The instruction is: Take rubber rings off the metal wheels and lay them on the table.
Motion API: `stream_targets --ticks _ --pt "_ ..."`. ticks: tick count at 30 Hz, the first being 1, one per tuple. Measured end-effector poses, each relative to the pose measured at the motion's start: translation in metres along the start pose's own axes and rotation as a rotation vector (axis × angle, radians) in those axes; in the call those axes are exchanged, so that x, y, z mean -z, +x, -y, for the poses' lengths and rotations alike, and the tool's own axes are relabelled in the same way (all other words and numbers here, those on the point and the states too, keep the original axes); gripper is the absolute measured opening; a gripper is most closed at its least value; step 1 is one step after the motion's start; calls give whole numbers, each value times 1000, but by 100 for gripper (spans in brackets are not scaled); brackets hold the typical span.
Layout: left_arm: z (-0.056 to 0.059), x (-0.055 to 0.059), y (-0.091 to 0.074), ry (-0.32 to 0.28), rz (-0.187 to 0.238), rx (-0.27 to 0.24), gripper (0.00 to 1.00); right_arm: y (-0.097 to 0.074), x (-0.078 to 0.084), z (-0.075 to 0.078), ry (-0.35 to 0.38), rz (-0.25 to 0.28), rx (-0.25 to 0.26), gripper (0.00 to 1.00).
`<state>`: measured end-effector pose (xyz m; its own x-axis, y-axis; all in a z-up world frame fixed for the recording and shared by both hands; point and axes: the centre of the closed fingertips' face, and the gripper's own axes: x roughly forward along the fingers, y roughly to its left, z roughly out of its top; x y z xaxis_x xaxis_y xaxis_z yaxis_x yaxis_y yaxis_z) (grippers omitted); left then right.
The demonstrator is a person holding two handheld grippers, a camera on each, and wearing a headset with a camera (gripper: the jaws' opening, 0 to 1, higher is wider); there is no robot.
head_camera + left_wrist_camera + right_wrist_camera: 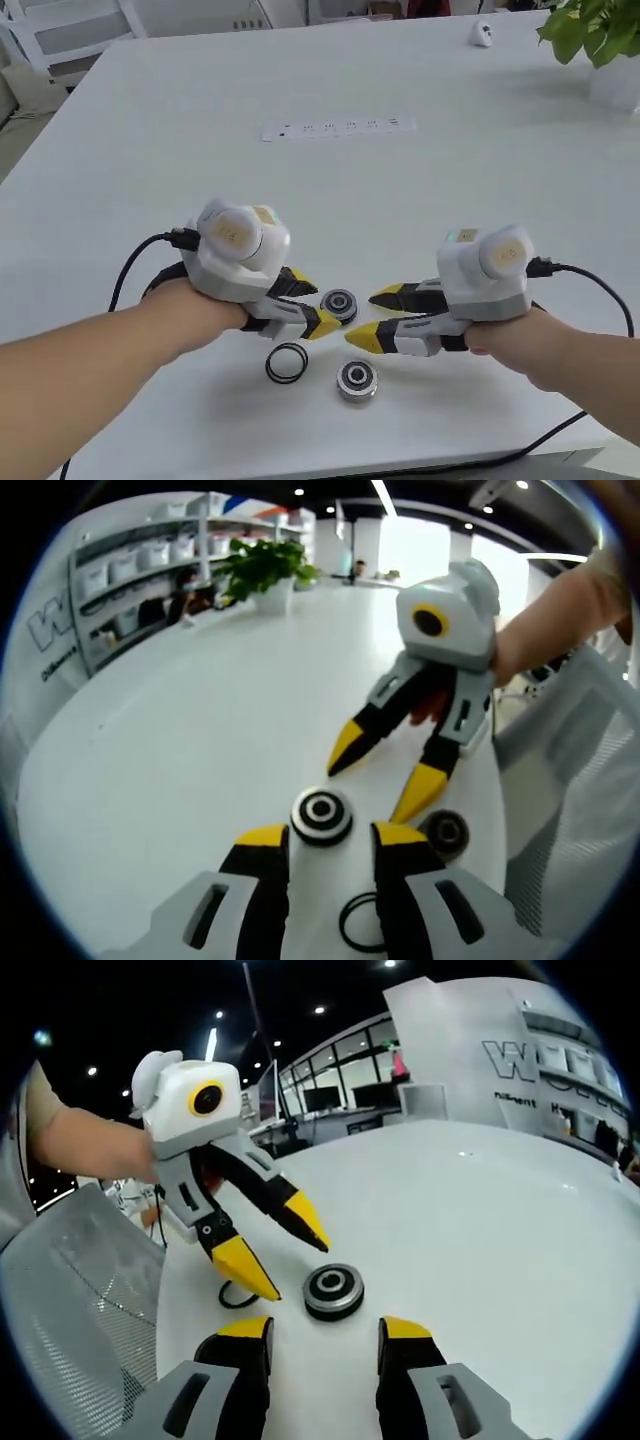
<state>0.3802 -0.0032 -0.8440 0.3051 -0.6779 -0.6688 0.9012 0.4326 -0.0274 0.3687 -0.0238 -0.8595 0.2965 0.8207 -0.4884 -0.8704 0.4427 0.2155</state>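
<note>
While my left tool [315, 302] and right tool [368, 316], both wide, flank the metal wheel [339, 303] on the tabletop [400, 200], I should pin it with one and peel its rubber ring [334, 1312] with the other.

Head view, lower centre-left: left gripper [314, 300], jaws parted, yellow tips pointing right and slightly down-frame. The left hand [205, 308] wraps its body; the bare left forearm [80, 370] enters from the lower left corner. Lower centre-right: right gripper [367, 316], jaws parted, tips pointing left. The right hand [505, 338] grips it from behind; the right forearm [600, 385] enters from the lower right. The two sets of tips face each other, near but not touching.
</note>
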Motion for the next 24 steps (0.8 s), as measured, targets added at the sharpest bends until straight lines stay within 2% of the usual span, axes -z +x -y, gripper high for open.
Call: stream_targets --ticks 15,24 --pt "-2 -5 12 27 -11 9 23 -2 2 1 -9 0 6 39" --pt "0 -8 15 52 -12 5 18 1 -1 -3 -18 8 -3 39"
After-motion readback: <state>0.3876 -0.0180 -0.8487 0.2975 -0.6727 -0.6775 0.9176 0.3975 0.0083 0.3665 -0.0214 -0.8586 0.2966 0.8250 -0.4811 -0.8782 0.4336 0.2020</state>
